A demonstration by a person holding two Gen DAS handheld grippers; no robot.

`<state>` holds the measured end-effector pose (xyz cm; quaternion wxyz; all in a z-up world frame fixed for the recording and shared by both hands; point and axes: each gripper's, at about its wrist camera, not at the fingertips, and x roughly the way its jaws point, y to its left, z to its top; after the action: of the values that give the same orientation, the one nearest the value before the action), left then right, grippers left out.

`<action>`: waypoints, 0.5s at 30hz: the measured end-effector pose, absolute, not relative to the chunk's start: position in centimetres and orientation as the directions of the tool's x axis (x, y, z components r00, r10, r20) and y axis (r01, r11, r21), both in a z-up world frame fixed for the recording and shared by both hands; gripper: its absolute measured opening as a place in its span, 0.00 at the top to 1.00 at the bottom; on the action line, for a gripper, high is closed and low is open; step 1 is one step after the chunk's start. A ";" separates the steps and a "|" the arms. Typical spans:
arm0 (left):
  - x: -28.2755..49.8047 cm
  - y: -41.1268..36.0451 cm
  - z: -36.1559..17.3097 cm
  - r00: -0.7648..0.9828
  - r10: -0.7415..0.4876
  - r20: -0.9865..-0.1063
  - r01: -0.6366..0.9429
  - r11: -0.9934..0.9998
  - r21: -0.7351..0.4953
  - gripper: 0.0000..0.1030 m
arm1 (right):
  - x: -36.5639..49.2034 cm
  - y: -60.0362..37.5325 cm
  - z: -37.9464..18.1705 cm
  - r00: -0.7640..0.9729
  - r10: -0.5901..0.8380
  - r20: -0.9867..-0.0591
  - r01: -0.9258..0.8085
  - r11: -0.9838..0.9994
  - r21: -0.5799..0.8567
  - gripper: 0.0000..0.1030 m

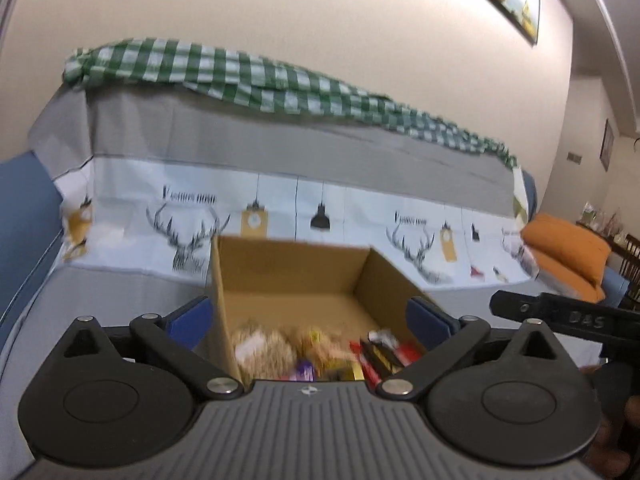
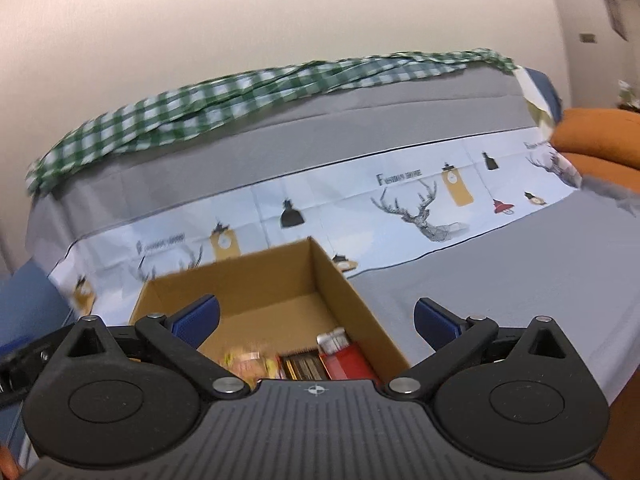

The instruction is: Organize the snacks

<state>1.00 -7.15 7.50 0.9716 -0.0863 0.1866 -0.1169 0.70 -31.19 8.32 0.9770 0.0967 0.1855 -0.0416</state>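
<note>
An open cardboard box [image 1: 280, 268] stands on a cloth-covered surface. Snacks lie in its near end: pale brown packets [image 1: 260, 346], a yellow wrapper [image 1: 320, 344] and red and dark bars [image 1: 380, 356]. My left gripper [image 1: 310, 318] is open, its blue pads spread wide to either side of the box with nothing between them. In the right wrist view the same box [image 2: 264, 284] sits left of centre, with a red pack [image 2: 346, 362] and a dark bar [image 2: 304, 366] inside. My right gripper [image 2: 316, 320] is open and holds nothing; its right finger is outside the box.
A grey cloth with a white deer-print band [image 2: 420, 208] covers the surface, and a green checked cloth [image 1: 224, 72] lies along its back edge by the wall. Orange cushions [image 1: 568, 256] sit at the right. The other gripper's black arm [image 1: 560, 316] shows at right.
</note>
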 end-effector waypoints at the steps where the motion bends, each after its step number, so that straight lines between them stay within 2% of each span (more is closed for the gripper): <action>1: 0.4 -7.6 7.3 0.897 -0.240 -0.372 0.178 0.965 -0.192 0.00 | 0.1 -31.6 8.3 0.925 -0.023 -0.380 0.096 0.980 0.174 0.01; 5: -1.3 -9.4 5.4 0.856 -0.106 -0.506 0.079 0.994 -0.076 0.00 | -2.5 -32.4 7.2 0.907 0.051 -0.417 0.003 0.992 0.128 0.01; 7: -2.2 -9.7 4.5 0.828 -0.108 -0.551 0.068 0.993 -0.092 0.00 | -3.7 -32.6 6.5 0.904 0.061 -0.423 -0.006 0.991 0.130 0.01; 12: -3.6 -10.6 3.6 0.806 -0.125 -0.579 0.094 0.992 -0.084 0.00 | -3.5 -32.2 5.8 0.889 0.068 -0.452 -0.008 0.991 0.133 0.01; 15: -3.3 -10.8 3.4 0.799 -0.115 -0.590 0.088 0.993 -0.073 0.00 | -2.5 -31.7 5.2 0.860 0.079 -0.505 -0.011 0.991 0.136 0.01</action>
<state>-3.27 -10.79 3.44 0.9483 -0.0211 0.3122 -0.0535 -2.53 -31.74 5.18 0.9621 0.0644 0.2639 0.0233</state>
